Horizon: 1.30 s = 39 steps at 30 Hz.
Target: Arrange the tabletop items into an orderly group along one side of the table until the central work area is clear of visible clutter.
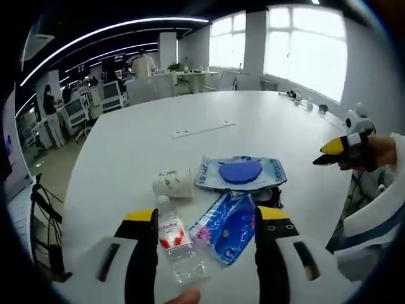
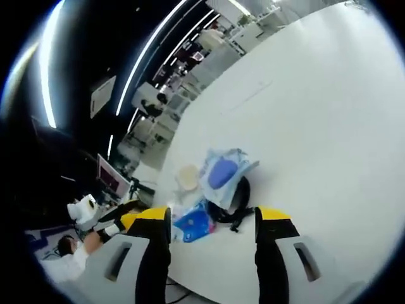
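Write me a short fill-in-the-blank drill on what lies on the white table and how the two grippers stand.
1. The clear water bottle lies on its ____ between the left gripper fingers.
2. The paper cup is tipped over next to the bottle's ____ end.
3. The packet beyond the cup bears a round ____ shape.
4. The right gripper has its fingers spread ____, gripping nothing.

Missing words: side; far; blue; open
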Each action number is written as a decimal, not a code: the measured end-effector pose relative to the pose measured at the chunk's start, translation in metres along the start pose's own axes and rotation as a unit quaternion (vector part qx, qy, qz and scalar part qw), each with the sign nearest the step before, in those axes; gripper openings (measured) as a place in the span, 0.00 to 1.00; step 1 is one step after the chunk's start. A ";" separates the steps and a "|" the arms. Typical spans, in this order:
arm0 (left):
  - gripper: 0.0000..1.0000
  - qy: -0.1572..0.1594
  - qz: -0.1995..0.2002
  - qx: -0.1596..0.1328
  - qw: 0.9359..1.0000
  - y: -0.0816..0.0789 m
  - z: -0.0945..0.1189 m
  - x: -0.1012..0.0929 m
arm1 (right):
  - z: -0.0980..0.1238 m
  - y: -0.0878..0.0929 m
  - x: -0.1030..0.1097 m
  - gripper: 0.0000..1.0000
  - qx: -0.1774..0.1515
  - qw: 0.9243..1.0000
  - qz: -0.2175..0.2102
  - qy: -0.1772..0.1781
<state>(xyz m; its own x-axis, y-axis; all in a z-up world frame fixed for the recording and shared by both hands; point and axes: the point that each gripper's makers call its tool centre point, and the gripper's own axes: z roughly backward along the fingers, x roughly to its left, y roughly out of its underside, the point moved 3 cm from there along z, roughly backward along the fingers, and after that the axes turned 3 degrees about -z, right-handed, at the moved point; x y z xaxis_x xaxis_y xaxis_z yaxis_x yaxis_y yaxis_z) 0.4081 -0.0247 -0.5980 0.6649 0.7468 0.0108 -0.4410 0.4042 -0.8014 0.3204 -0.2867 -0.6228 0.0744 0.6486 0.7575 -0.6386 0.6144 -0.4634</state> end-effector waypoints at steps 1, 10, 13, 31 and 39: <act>0.61 -0.003 0.000 0.002 1.000 -0.002 -0.002 0.002 | -0.002 0.000 0.000 0.52 0.003 1.000 -0.001 -0.002; 0.60 0.005 0.012 0.008 1.000 -0.010 -0.028 -0.007 | -0.012 -0.001 0.000 0.50 0.035 0.999 0.001 -0.009; 0.60 0.005 0.011 0.015 1.000 -0.010 -0.035 -0.008 | -0.015 -0.002 -0.003 0.50 0.045 0.999 0.007 -0.011; 0.58 0.038 0.002 0.025 0.999 -0.027 -0.075 -0.017 | -0.023 0.000 -0.013 0.47 0.060 0.998 -0.015 -0.008; 0.57 0.045 -0.007 0.040 0.998 -0.030 -0.094 -0.014 | -0.028 0.002 -0.017 0.46 0.062 0.998 -0.025 -0.004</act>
<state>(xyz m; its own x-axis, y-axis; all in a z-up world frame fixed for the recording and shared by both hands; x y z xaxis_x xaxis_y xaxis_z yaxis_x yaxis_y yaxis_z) 0.4684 -0.0973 -0.6301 0.7210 0.6920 -0.0354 -0.4762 0.4577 -0.7509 0.3398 -0.2840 -0.6491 0.1020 0.6146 0.7822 -0.7238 0.5853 -0.3654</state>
